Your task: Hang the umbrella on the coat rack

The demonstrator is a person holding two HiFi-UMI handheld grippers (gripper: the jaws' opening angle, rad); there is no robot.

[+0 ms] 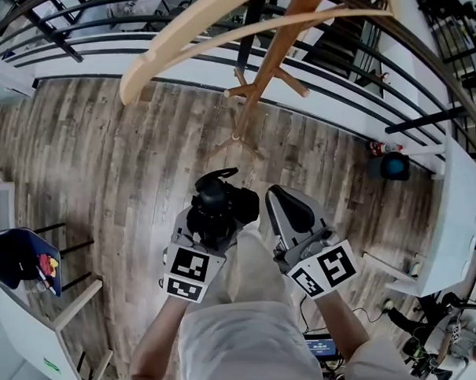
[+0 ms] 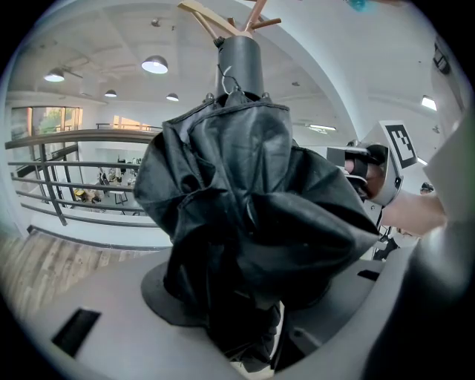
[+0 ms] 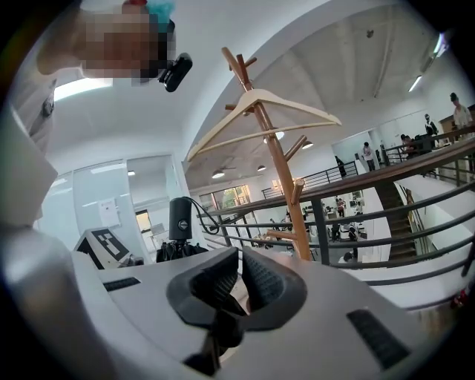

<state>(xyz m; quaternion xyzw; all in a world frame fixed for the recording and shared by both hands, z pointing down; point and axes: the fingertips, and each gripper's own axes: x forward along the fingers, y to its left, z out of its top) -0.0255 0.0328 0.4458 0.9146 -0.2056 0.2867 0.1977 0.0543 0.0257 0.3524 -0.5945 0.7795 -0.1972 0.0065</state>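
Right up close, the black folded fabric umbrella (image 2: 252,215) is filling most of the left gripper view, all bunched up, with its grey cylinder handle (image 2: 241,67) sticking upward. The left gripper (image 1: 212,230) is clamping on that bundle, jaws pressing into the cloth from both sides. So the umbrella is sitting in the gripper, not on the rack.

The right gripper (image 3: 236,286) is hanging just beside it. Its ribbed black pads are drawn together and there's nothing between them.

Both are hovering over the grey-brown wood plank floor (image 1: 119,167). The branching wooden coat rack (image 1: 264,74) is standing just ahead of them, and a pale curved wooden clothes hanger (image 1: 184,38) is hanging on it up high. Behind the rack a dark metal railing (image 1: 136,28) is running across.
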